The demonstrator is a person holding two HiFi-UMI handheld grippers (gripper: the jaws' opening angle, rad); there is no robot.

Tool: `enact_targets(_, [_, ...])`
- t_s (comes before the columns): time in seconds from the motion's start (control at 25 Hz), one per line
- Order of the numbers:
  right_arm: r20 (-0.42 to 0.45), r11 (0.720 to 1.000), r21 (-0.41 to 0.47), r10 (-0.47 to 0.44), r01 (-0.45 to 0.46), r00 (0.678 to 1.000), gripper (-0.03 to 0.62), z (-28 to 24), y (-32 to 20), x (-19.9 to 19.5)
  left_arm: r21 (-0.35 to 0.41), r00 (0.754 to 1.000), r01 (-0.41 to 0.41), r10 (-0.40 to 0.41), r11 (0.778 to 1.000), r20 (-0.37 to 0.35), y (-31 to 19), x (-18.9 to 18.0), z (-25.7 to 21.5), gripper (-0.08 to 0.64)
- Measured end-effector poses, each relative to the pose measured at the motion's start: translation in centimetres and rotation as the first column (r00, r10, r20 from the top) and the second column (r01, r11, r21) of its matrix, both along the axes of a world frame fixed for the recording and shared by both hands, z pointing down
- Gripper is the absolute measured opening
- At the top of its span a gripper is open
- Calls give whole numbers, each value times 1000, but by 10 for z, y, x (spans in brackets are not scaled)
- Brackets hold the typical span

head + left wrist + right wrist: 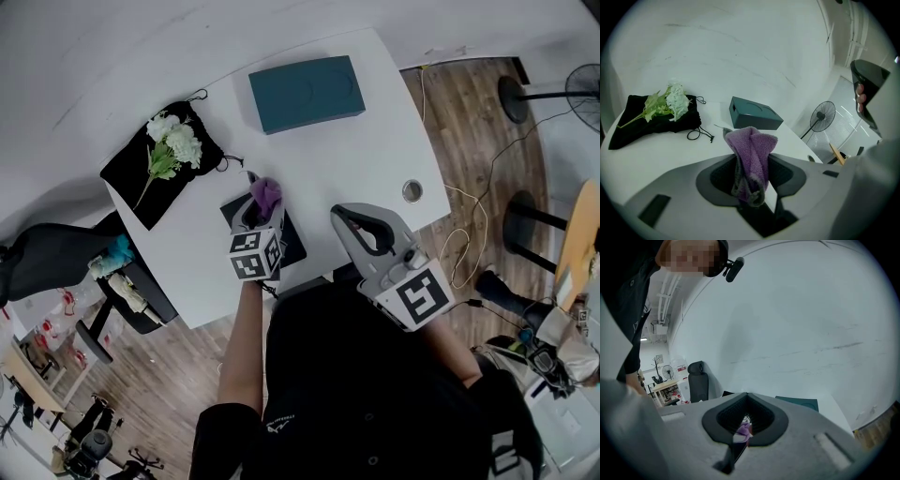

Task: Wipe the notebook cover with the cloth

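My left gripper (255, 202) is shut on a purple cloth (266, 194), which bunches up between its jaws and sticks out past the tips (752, 159). It hovers over a dark notebook (294, 244) lying near the front edge of the white table (375, 141); the gripper hides most of the notebook. Whether the cloth touches the cover cannot be told. To the right, my right gripper (341, 216) is held above the table's front edge, its jaws together and holding nothing (746, 420). Through their slit a bit of the purple cloth (743, 429) shows.
A teal box (307, 92) sits at the table's far side. A black drawstring bag (127, 178) with white artificial flowers (176, 141) lies at the left. A round cable hole (412, 191) is near the right edge. A black chair (56, 253) and a fan (581, 89) stand on the floor.
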State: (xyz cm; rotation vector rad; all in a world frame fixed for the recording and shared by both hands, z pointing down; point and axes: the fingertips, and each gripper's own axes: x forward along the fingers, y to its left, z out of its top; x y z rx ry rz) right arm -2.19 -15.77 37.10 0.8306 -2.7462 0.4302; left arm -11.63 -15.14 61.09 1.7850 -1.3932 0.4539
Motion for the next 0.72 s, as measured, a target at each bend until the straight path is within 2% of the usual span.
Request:
enact_targets(0.4, [-44, 999, -32, -11, 10, 999, 5, 11, 4, 0, -48, 1000, 9, -10, 999, -28, -2, 2, 19, 178])
enact_targets(0.72, [-28, 1000, -21, -19, 19, 999, 6, 11, 6, -4, -64, 998, 21, -24, 998, -60, -2, 1, 27, 179])
